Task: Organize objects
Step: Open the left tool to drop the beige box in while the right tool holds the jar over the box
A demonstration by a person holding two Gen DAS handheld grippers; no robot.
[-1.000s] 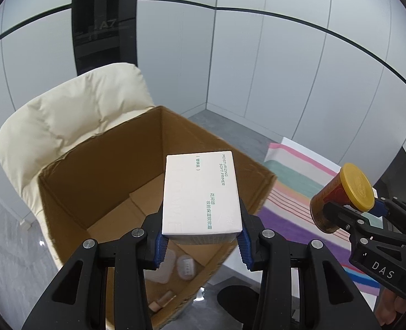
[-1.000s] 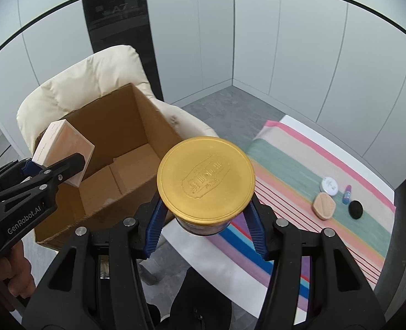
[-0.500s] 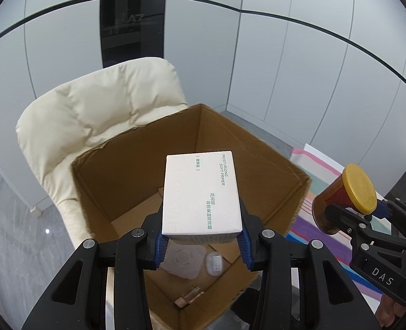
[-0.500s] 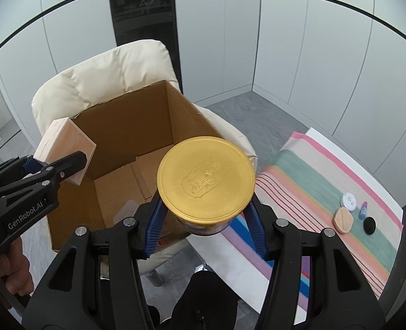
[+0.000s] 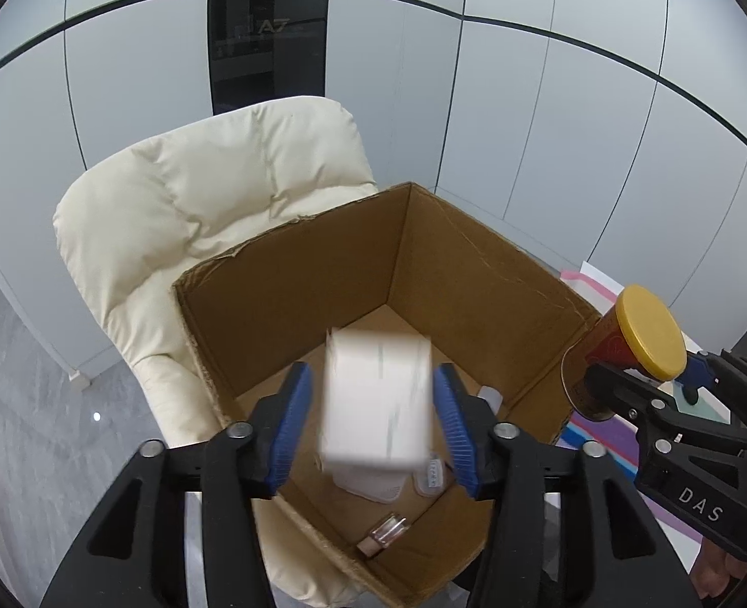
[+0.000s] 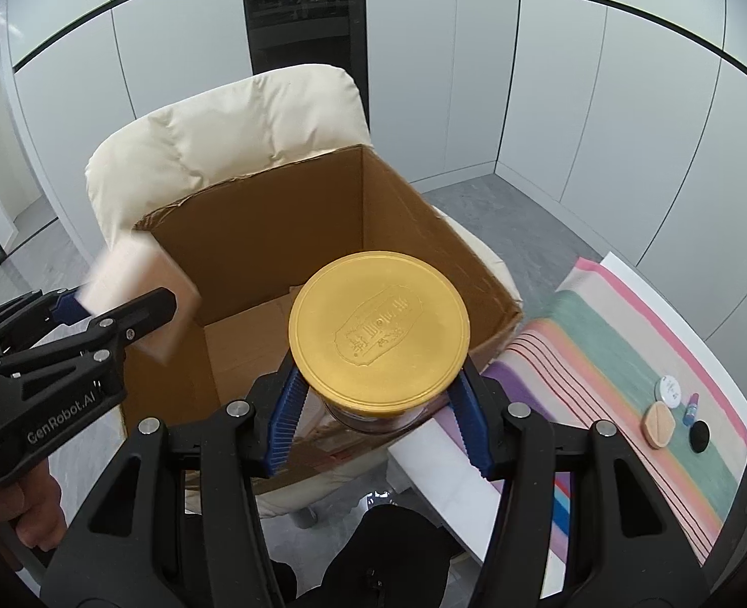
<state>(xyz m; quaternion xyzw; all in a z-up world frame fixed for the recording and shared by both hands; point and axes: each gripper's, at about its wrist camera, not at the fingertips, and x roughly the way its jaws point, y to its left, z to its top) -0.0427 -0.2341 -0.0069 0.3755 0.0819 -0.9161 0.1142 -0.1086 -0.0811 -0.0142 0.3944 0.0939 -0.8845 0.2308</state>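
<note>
Your left gripper [image 5: 372, 423] has just been opening, and its blue pads now stand clear of the white carton [image 5: 377, 400], which shows blurred between them, above the open cardboard box [image 5: 292, 294] on the cream chair [image 5: 211, 187]. Your right gripper [image 6: 379, 408] is clamped on the gold-lidded jar [image 6: 378, 327], held over the box's near right rim. Off to its right, the striped cloth [image 6: 626, 349] carries a few small cosmetics [image 6: 659, 423].
</note>
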